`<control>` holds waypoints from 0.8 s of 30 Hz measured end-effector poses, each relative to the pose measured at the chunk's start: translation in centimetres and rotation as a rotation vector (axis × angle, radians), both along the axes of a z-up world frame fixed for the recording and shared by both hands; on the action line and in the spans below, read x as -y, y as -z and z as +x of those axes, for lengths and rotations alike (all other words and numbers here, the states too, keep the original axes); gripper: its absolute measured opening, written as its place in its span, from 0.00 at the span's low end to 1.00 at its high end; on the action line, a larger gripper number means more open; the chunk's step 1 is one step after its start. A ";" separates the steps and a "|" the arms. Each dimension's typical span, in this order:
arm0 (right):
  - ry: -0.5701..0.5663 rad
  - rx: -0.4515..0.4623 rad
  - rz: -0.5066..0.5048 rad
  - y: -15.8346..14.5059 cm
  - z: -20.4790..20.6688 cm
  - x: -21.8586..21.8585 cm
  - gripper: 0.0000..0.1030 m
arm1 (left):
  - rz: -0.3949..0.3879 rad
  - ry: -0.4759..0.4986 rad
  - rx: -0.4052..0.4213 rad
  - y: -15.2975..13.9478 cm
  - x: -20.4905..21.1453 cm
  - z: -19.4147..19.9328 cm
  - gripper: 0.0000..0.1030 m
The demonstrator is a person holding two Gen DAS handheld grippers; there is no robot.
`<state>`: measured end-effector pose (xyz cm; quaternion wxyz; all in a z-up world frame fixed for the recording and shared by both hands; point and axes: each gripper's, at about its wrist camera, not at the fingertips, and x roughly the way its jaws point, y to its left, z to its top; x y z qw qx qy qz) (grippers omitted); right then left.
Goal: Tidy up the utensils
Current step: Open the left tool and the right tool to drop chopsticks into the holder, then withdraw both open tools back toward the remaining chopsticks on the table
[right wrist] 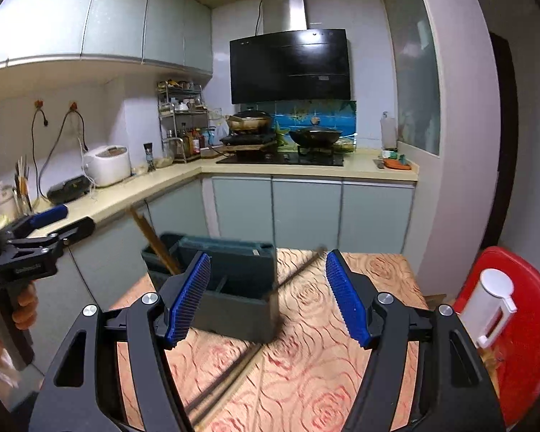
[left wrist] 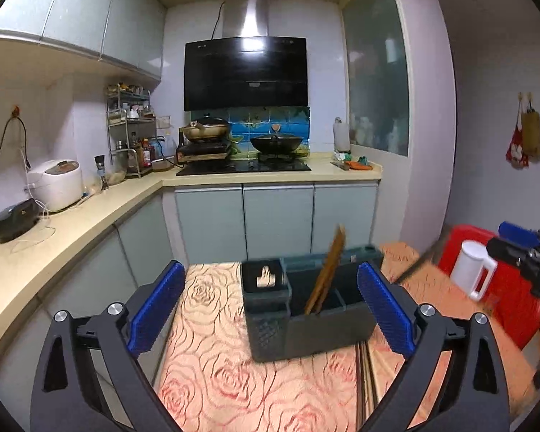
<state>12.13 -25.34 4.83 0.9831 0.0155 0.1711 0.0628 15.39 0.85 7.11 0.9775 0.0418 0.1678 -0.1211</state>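
The landmark here is the dark utensil holder (left wrist: 306,309), standing on the rose-patterned tablecloth (left wrist: 212,360).

Furthest left, the left gripper (left wrist: 270,302) is spread wide, blue pads bracketing the holder's front with nothing between them.

Inside the holder, the brown chopsticks (left wrist: 327,270) lean upright in a middle compartment, tips down, tops tilting rightward above the rim. They look light, stiff and thin, likely slick on bare wood.

Right of the holder, a dark chopstick (right wrist: 295,273), blurred, slants against its right wall, and more dark sticks (right wrist: 226,381) lie flat on the cloth just in front. Those look equally light but awkward lying flat; my read is a pinch near one end, lifting that end first, beats a mid-shaft grab.

The right gripper (right wrist: 266,298) is also parted and empty, hovering over the holder's right end.

Well right of it, a white jug (right wrist: 493,306) rests on something red (right wrist: 525,342).
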 end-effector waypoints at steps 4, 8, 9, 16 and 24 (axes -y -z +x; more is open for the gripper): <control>0.024 -0.022 -0.028 3.0 -2.0 0.3 0.63 | -0.009 0.020 -0.034 2.7 -0.9 -2.1 0.91; 0.046 -0.070 -0.044 6.5 -3.6 0.4 0.63 | -0.006 0.030 -0.080 6.0 -1.8 -3.8 0.91; 0.045 -0.086 -0.044 7.3 -3.8 0.4 0.63 | -0.003 0.033 -0.090 6.7 -1.8 -4.1 0.91; 0.030 -0.186 -0.077 12.8 -5.7 -1.0 0.63 | 0.049 0.052 -0.203 12.9 -1.8 -5.9 0.91; 0.024 -0.220 -0.110 15.1 -6.8 -2.1 0.63 | 0.077 0.063 -0.297 17.2 -0.9 -7.1 0.91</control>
